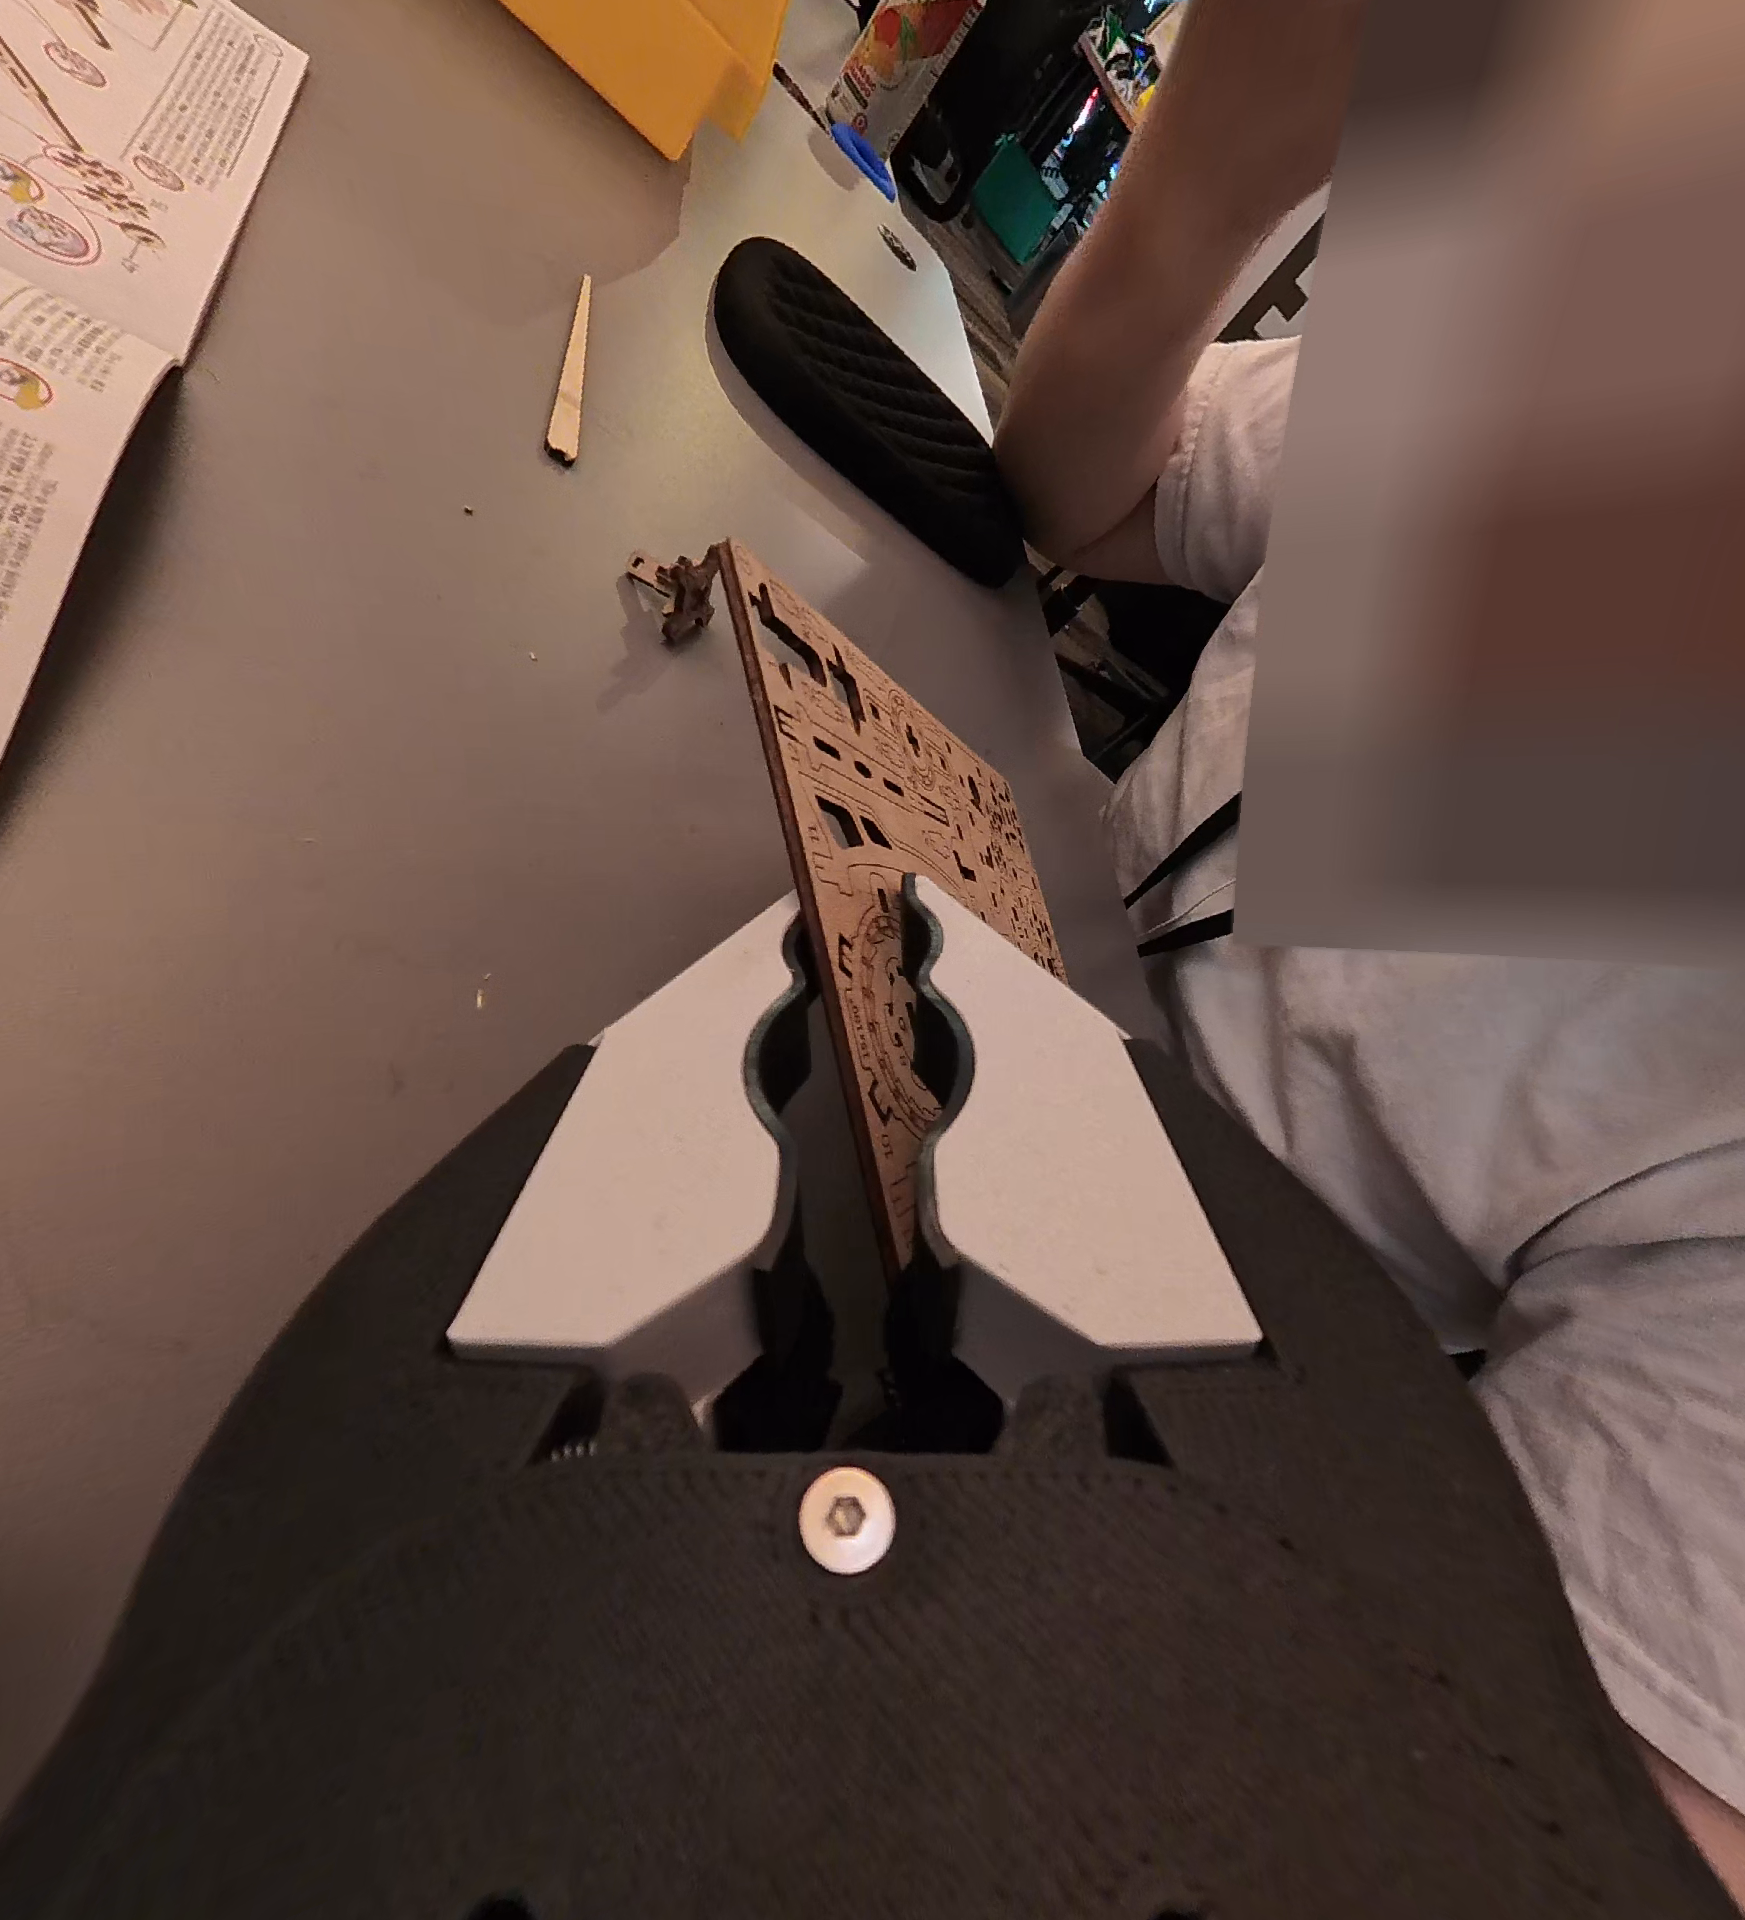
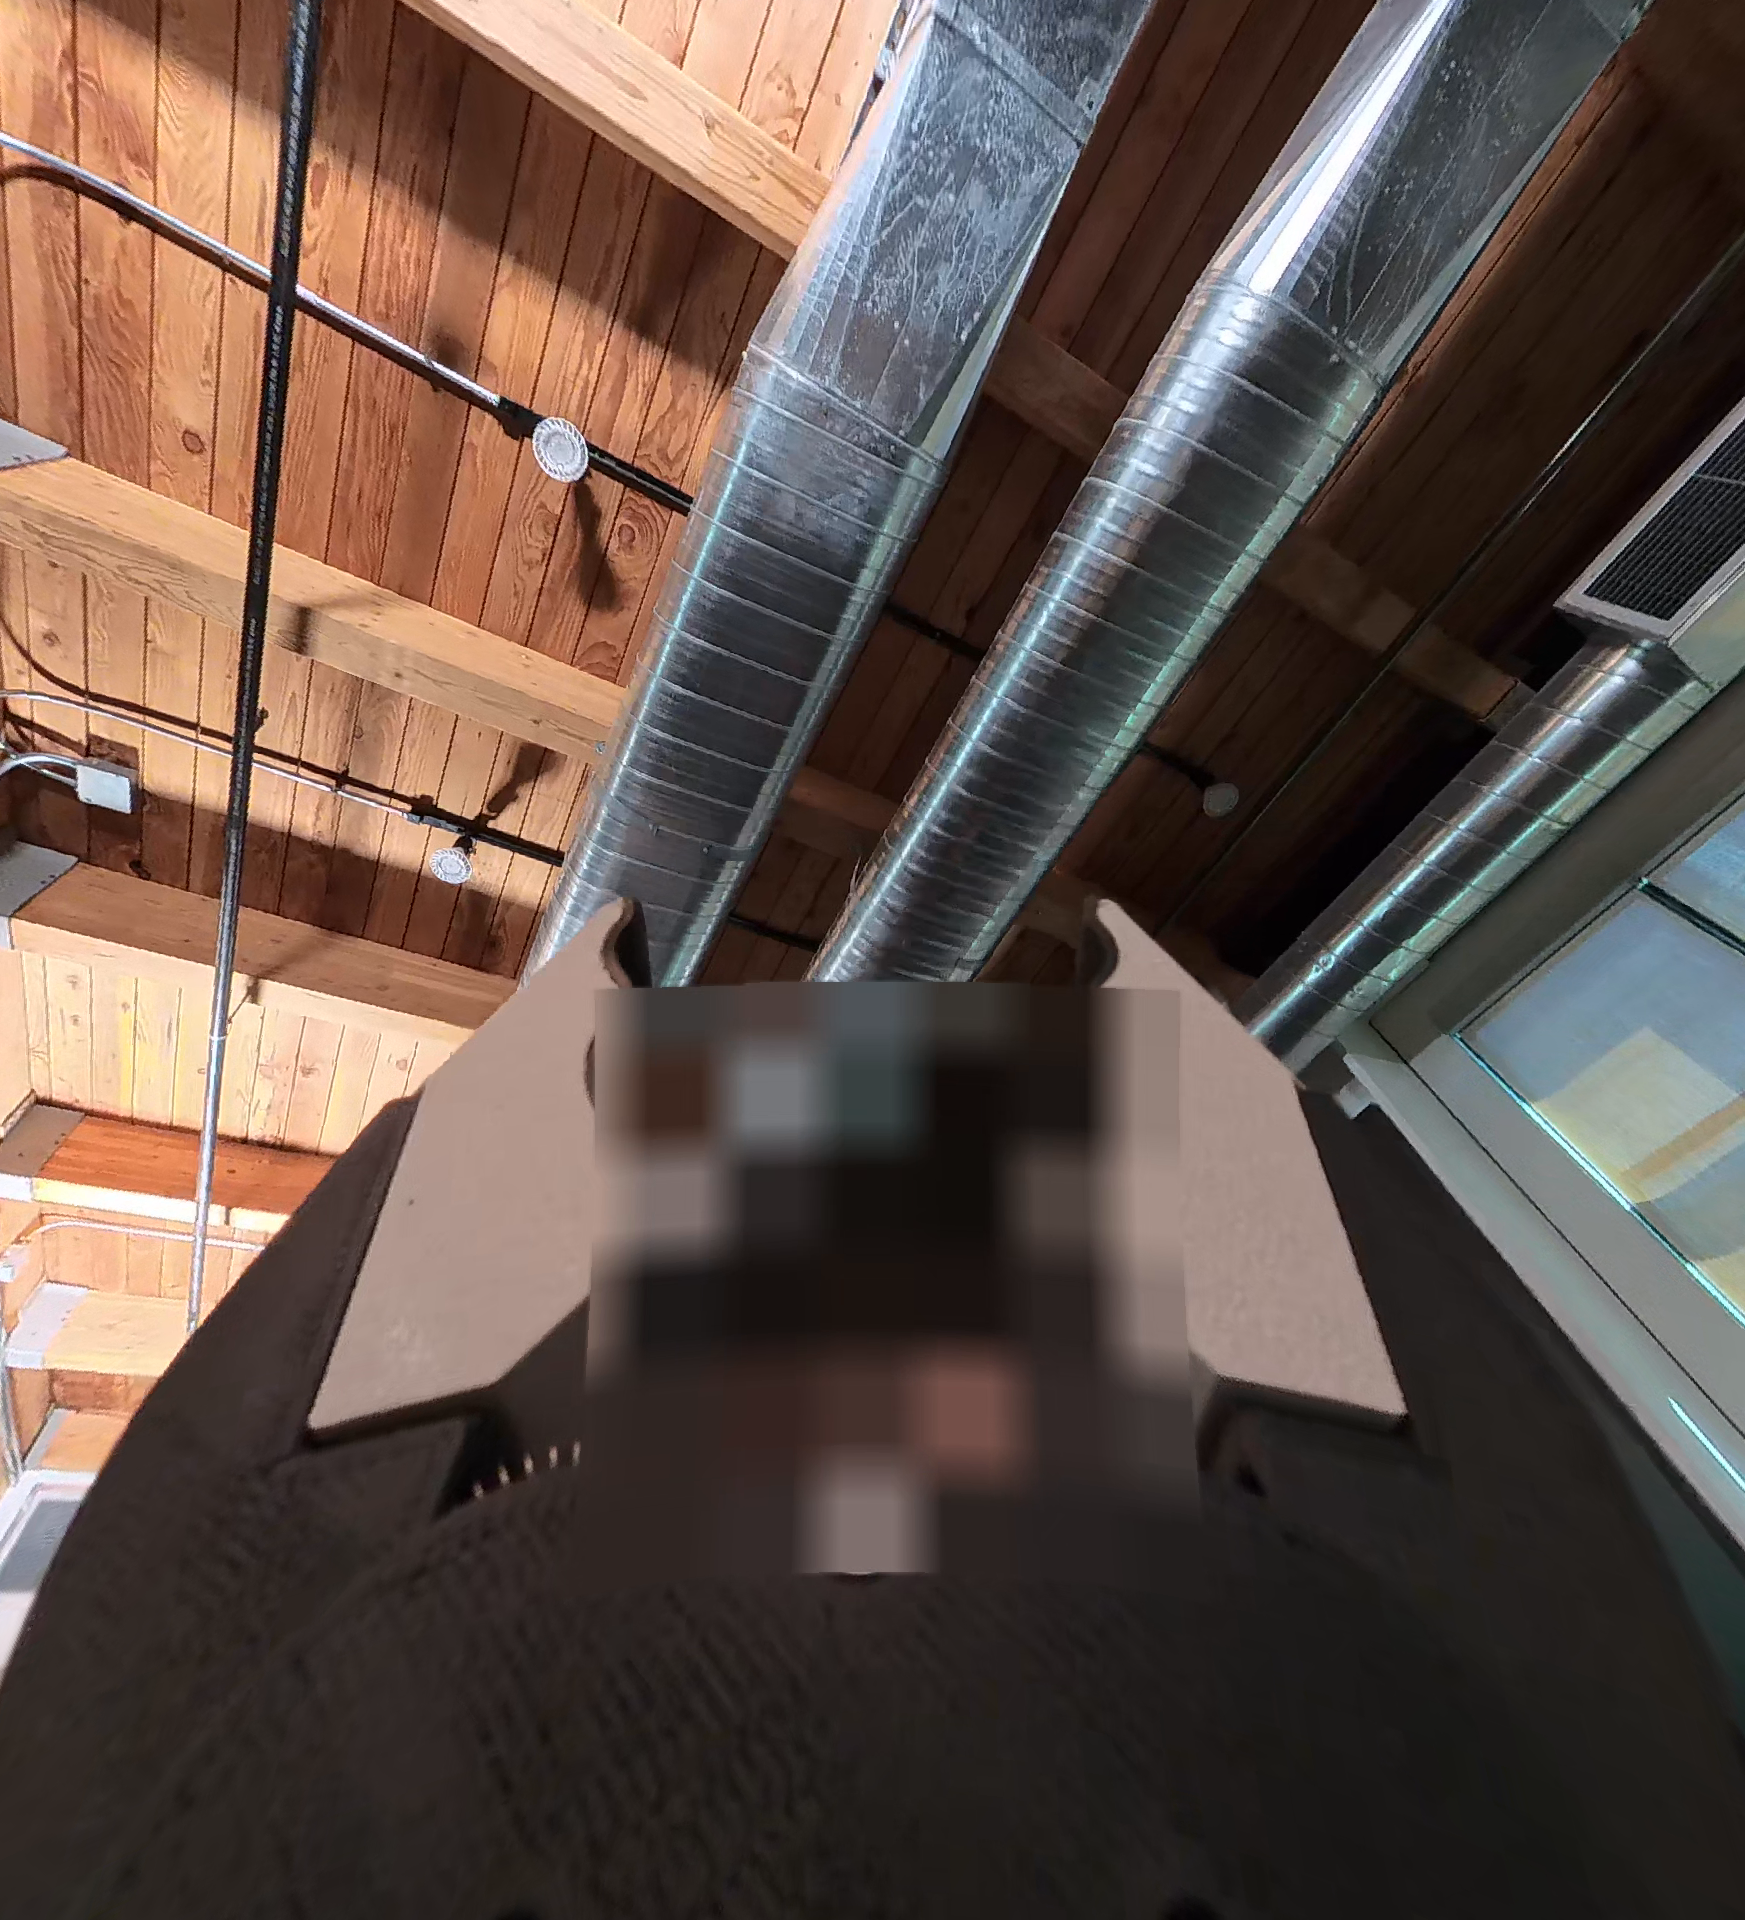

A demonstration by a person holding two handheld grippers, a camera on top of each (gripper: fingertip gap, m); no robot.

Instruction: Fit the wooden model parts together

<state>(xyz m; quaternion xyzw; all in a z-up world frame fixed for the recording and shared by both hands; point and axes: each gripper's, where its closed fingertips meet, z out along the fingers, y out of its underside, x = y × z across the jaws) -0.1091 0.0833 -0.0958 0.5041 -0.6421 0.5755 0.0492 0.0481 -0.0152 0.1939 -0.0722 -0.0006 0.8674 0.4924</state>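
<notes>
Left wrist view: left gripper (image 1: 852, 914) clamps an upright wooden parts sheet (image 1: 899, 821) above the grey table (image 1: 348, 831); right gripper (image 2: 863, 935) points ceilingward, fingers spread.

Grey table (image 1: 276, 831) w/ an open instruction booklet (image 1: 47, 260) at far left, pages full of diagrams & print. Yellow box (image 1: 660, 62) at top, partly out of view. Black textured pad (image 1: 847, 405) lies near table's right edge, just beside a person's bare forearm (image 1: 1159, 312). Person in white shirt (image 1: 1470, 1195) fills the right side. Colourful carton (image 1: 883, 73) & blue item (image 1: 873, 166) farther back; beyond that, cluttered bg, too small to tell.

Right wrist view looks up: wood plank ceiling (image 2: 172, 260) w/ beams, two big silver ducts (image 2: 795, 520) side by side, thinner duct at right, conduit, black track w/ round spot lamps (image 2: 559, 449), white vent grille (image 2: 1720, 509), windows (image 2: 1626, 1091) at lower right.
</notes>
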